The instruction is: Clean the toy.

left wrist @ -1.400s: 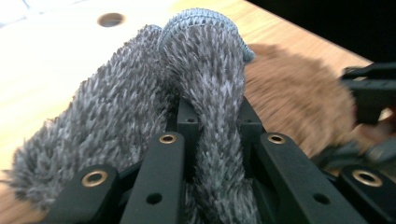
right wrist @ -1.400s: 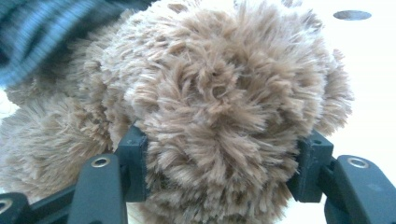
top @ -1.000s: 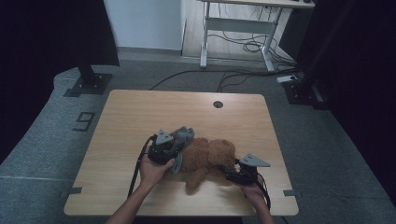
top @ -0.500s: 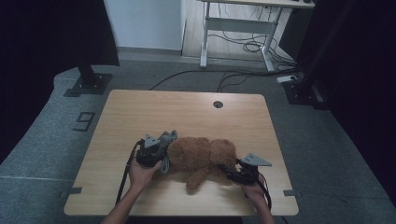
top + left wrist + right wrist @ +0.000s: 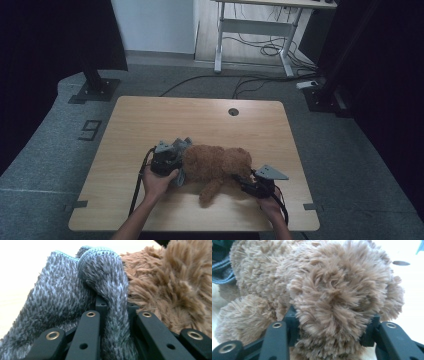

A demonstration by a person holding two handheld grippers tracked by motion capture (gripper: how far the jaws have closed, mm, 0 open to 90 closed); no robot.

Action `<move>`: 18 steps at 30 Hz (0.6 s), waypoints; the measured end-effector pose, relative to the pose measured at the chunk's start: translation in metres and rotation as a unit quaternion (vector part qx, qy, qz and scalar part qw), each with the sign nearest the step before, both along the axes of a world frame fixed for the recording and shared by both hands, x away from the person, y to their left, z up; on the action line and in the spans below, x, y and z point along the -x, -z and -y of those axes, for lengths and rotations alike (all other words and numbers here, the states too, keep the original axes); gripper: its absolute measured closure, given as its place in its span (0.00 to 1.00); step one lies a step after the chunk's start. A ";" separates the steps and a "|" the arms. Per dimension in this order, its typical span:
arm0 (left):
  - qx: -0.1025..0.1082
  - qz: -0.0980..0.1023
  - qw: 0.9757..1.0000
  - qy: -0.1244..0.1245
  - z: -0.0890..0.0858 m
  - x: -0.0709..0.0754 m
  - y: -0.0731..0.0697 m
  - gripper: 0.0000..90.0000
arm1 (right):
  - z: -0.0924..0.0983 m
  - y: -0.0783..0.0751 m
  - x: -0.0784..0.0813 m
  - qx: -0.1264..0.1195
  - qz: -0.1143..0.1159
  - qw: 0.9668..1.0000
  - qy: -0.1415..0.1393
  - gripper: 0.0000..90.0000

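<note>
We start at the left, where our left gripper [image 5: 172, 159] has its jaws clamped tight on a fold of the grey knitted cloth [image 5: 75, 297]. In the left gripper view a rolled hem of that cloth stands pinched between the two black jaws, with brown fur just beside it on the right. The cloth sits at the left end of the stuffed bear [image 5: 215, 162], apparently a small garment at or around that end; we cannot tell how far onto the body it reaches.

The bear lies near the front edge of the table [image 5: 200, 115], its long axis running left to right between our two hands, one limb hanging toward us. It is shaggy, tan-brown and soft, so it will give under any pull.

At the right, our right gripper [image 5: 250, 184] has just been closing, and in the right gripper view a rounded tuft of the bear [image 5: 332, 295] fills the gap, with the jaws pressing into the fur on both sides. We judge this a holding grip.

The coming move seems to turn on that axis: the cloth travels along the body, so the left hand, nearer the cloth, does the pulling while the right one anchors.
</note>
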State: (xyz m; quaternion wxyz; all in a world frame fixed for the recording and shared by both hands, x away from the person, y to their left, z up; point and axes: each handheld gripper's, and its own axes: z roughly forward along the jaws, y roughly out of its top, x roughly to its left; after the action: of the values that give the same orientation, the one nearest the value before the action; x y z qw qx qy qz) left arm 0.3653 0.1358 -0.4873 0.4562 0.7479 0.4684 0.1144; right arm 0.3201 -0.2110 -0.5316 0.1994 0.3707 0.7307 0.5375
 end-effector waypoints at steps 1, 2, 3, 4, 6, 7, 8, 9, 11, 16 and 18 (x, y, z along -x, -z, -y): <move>0.004 0.000 1.000 -0.001 0.000 -0.001 -0.001 0.88 | -0.003 -0.001 0.000 0.005 0.006 1.000 0.002 0.55; 0.008 -0.002 1.000 -0.002 -0.002 -0.003 -0.002 0.88 | -0.005 -0.002 0.000 0.005 0.011 1.000 0.005 0.56; 0.016 -0.004 1.000 -0.001 -0.004 -0.005 -0.003 0.88 | -0.006 -0.002 -0.002 0.005 0.015 1.000 0.006 0.57; 0.022 -0.003 1.000 -0.002 -0.006 -0.008 -0.005 0.88 | -0.007 -0.002 -0.003 0.006 0.019 1.000 0.006 0.57; 0.021 0.001 1.000 -0.005 -0.008 -0.011 -0.008 0.88 | -0.010 -0.003 -0.006 0.005 0.034 0.999 0.007 0.58; 0.023 0.003 1.000 -0.008 -0.008 -0.013 -0.010 0.88 | -0.011 -0.004 -0.007 0.003 0.038 0.999 0.007 0.58; 0.026 0.005 1.000 -0.010 -0.009 -0.016 -0.012 0.88 | -0.012 -0.006 -0.009 0.000 0.044 0.999 0.010 0.57; 0.027 0.007 1.000 -0.011 -0.011 -0.019 -0.013 0.88 | -0.013 -0.009 -0.011 -0.001 0.052 0.999 0.013 0.57; 0.026 0.001 1.000 -0.010 -0.011 -0.023 -0.010 0.88 | -0.013 -0.012 -0.017 0.003 0.059 0.998 0.018 0.57; 0.021 -0.010 1.000 0.001 -0.009 -0.024 -0.003 0.87 | -0.004 0.002 -0.025 0.019 0.043 0.999 0.024 0.55; 0.022 -0.008 1.000 -0.002 -0.009 -0.023 -0.007 0.87 | 0.000 0.005 -0.024 0.014 0.042 0.999 0.022 0.54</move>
State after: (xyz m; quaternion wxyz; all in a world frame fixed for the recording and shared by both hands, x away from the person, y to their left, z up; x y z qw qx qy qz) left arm 0.3878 0.1453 -0.4805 0.4691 0.7371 0.4762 0.0993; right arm 0.3443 -0.2107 -0.5368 0.2464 0.3609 0.7210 0.5377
